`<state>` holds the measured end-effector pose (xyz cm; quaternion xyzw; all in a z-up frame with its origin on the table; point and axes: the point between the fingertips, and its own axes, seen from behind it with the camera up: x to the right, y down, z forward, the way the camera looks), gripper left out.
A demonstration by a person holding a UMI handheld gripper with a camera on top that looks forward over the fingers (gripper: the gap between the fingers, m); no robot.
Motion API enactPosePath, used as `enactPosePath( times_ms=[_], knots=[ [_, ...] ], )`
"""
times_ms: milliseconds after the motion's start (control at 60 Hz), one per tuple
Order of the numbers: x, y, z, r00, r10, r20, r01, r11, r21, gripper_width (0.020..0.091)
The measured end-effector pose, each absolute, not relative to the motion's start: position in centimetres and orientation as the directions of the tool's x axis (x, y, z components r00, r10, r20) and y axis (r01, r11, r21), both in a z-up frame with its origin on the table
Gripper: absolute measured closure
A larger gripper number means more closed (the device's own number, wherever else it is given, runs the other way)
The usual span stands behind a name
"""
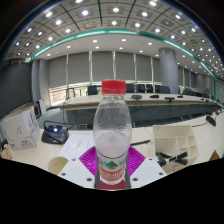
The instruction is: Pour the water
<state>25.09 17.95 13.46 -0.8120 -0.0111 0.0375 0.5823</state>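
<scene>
Bottle: a clear water bottle (112,130) with a red cap stands upright at 6 o'clock, right between the fingers.
Label: red and green, low on the bottle.
Claw: the gripper (112,163) pinches the bottle, one pink pad (88,160) on each side.
Table: a pale table (60,150) sits below.
Box: a white box (20,127) at 9 o'clock.
Back: long desks and chairs at 12 o'clock.

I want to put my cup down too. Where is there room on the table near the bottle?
The bottle sits between the gripper fingers, pads tight on its sides. Bare table lies just left of it, before the dark object. It is more crowded farther left by the white box and right by the white crate.
</scene>
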Motion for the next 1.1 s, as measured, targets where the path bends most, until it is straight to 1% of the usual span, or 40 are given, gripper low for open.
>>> enactPosePath(
  times_ms=[83,100,117,250,350,383,433,483,567,583,600,633,650,667,700,767,933,1100],
  knots=[
    [25.1,17.6,11.5,0.997,0.065,-0.043,-0.018,-0.35,-0.937,0.0758],
    [25.4,18.3,10.3,0.997,0.068,-0.042,-0.016,-0.352,-0.936,0.0758],
    [25.5,18.5,9.8,0.997,0.07,-0.041,-0.013,-0.357,-0.934,0.0759],
    [25.0,17.6,6.7,0.996,0.087,-0.027,0.009,-0.387,-0.922,0.0755],
    [24.9,17.2,6.7,0.995,0.096,-0.015,0.02,-0.356,-0.934,0.0755],
    [24.8,17.3,6.8,0.995,0.096,-0.013,0.022,-0.357,-0.934,0.0739],
    [24.7,17.2,6.8,0.996,0.093,-0.009,0.025,-0.355,-0.935,0.0693],
    [24.7,17.2,6.8,0.996,0.095,0.0,0.033,-0.355,-0.934,0.0619],
    [24.7,17.1,6.5,0.996,0.094,0.006,0.042,-0.378,-0.925,0.0525],
    [24.7,17.0,6.4,0.996,0.094,0.003,0.039,-0.385,-0.922,0.0483],
    [24.7,16.9,6.4,0.996,0.093,-0.001,0.036,-0.392,-0.919,0.0421],
    [24.7,16.6,6.5,0.996,0.088,-0.007,0.028,-0.398,-0.917,0.0264],
    [24.7,16.3,6.7,0.996,0.084,-0.009,0.025,-0.398,-0.917,0.0228],
    [24.7,16.1,6.9,0.997,0.081,-0.011,0.022,-0.398,-0.917,0.0261],
    [24.8,15.7,7.4,0.998,0.069,-0.009,0.019,-0.401,-0.916,0.0276],
    [25.2,14.4,8.2,0.999,0.044,0.002,0.02,-0.419,-0.908,0.024],
    [22.9,8.3,12.0,0.999,0.036,0.017,0.032,-0.463,-0.886,0.0247],
    [19.1,-1.2,16.4,0.999,0.013,0.036,0.038,-0.533,-0.845,0.0245]
  ],
)
